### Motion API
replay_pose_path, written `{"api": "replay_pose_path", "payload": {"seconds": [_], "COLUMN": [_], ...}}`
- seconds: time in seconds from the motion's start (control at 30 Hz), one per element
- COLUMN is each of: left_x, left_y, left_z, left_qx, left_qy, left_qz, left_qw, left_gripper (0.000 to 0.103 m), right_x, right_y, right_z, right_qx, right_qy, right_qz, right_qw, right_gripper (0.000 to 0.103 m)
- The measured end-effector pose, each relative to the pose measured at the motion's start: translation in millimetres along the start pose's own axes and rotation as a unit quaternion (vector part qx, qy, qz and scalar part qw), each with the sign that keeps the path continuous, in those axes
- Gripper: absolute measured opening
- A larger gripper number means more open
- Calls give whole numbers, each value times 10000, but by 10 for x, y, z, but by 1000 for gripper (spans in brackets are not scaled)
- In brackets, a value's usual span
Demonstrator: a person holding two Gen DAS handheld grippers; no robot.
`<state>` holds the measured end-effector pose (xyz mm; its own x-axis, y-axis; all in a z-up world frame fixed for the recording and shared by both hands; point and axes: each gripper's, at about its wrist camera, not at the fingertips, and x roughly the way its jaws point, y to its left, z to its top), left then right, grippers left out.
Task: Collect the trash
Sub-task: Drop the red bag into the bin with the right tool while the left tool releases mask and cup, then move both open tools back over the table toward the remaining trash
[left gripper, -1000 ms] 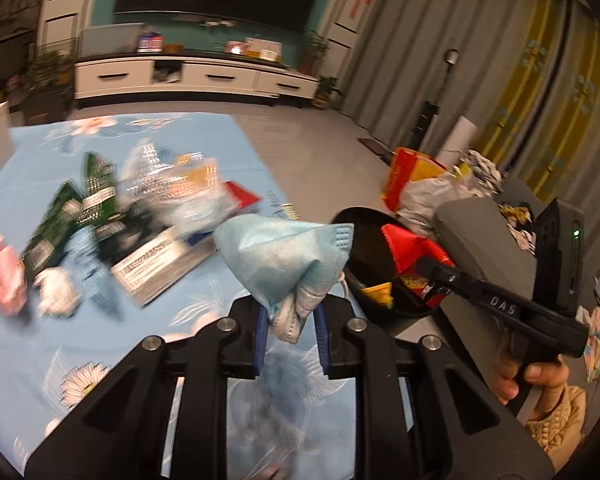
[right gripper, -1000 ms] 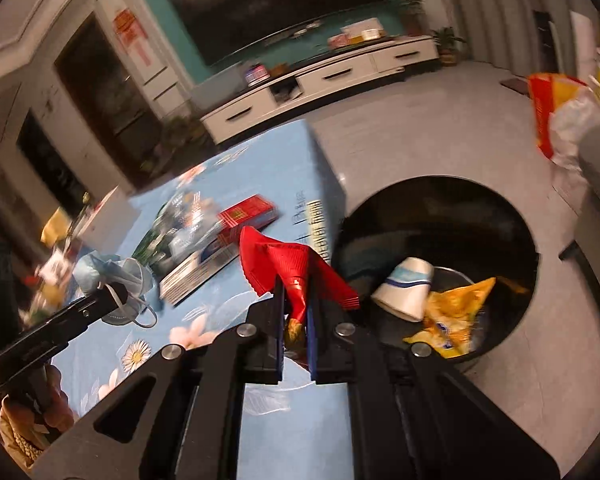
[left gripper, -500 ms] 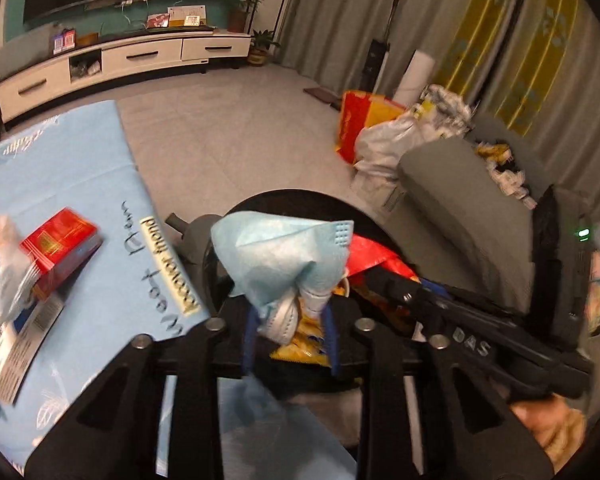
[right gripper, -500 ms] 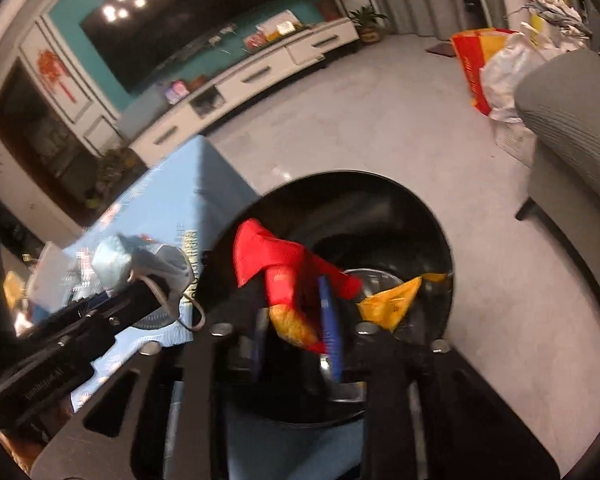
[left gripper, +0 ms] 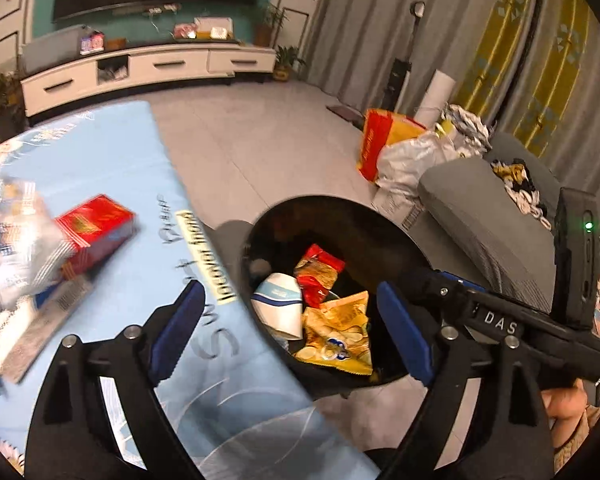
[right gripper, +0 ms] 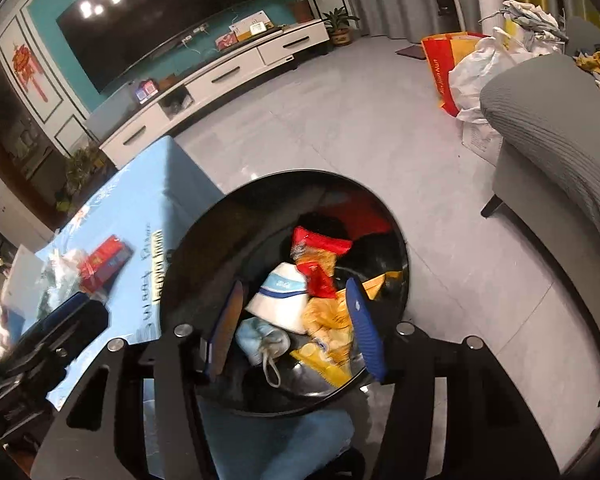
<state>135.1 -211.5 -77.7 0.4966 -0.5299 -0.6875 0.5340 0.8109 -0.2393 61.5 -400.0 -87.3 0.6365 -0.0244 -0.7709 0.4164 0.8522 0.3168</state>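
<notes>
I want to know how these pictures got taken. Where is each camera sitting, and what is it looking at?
Left wrist: sits on the left tool, looking down past its open fingers at the blue table and black bin; the right tool and a hand show.
Right wrist: sits on the right tool, looking down into the bin, mask inside; the left tool shows.
Both share the bin, paper cup, red box and TV cabinet.

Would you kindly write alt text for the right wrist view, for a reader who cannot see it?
The right gripper hangs open and empty over a black bin beside a blue-clothed table. In the bin lie a red wrapper, a paper cup, yellow packets and a blue face mask.
</notes>
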Motion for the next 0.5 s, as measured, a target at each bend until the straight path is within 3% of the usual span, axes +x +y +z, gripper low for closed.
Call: {"api": "replay_pose_path", "payload": {"seconds": [0.3, 0.5], "left_x": [-790, -1228], "left_y": [405, 698], "left_z": [-138, -316], "left_qx": [-550, -906], "left_qy": [-458, -711], "left_qz": [461, 821], "left_qw": [9964, 9900], "left_gripper": [95, 98], "right_x": [-296, -350], "right_y": [646, 1124], "right_z": [-136, -321], "right_qx": [-501, -938], "right_qy": [-106, 60], "right_qz": [349, 614], "right_qw": [9981, 9937], "right_gripper": [59, 60]}}
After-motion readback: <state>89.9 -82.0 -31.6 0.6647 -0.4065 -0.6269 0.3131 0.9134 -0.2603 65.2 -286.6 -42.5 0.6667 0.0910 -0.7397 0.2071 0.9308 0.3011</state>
